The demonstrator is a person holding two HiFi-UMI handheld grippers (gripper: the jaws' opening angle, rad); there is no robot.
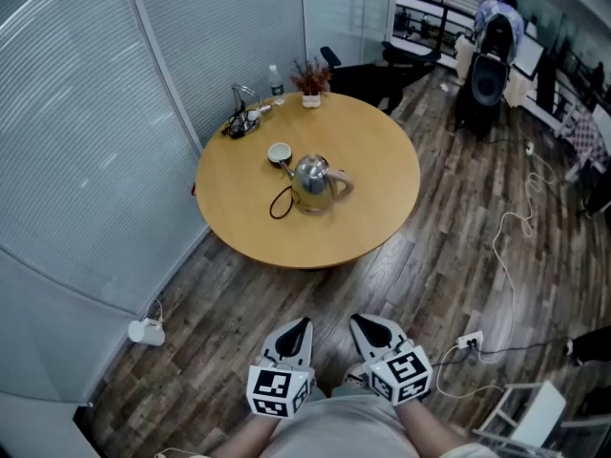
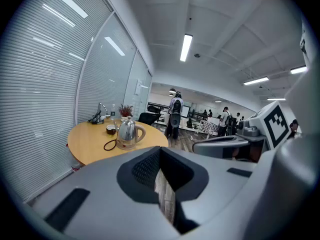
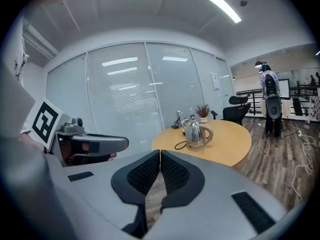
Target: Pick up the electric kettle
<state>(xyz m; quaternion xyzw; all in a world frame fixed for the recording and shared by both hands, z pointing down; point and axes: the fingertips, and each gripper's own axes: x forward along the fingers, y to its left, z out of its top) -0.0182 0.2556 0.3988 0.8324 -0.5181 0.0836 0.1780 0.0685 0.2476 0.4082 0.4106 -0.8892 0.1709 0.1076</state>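
The electric kettle is shiny steel with a tan handle and stands on its base near the middle of a round wooden table; its black cord loops to its left. Both grippers hang low in front of my body, well short of the table. My left gripper and right gripper point toward the table, side by side, jaws together and empty. In the left gripper view the kettle sits far ahead of the shut gripper. The right gripper view shows the kettle far beyond the shut gripper.
A small cup, a potted plant, a bottle and a black gadget also sit on the table. Glass walls with blinds run along the left. Office chairs, a person and floor cables lie beyond and right.
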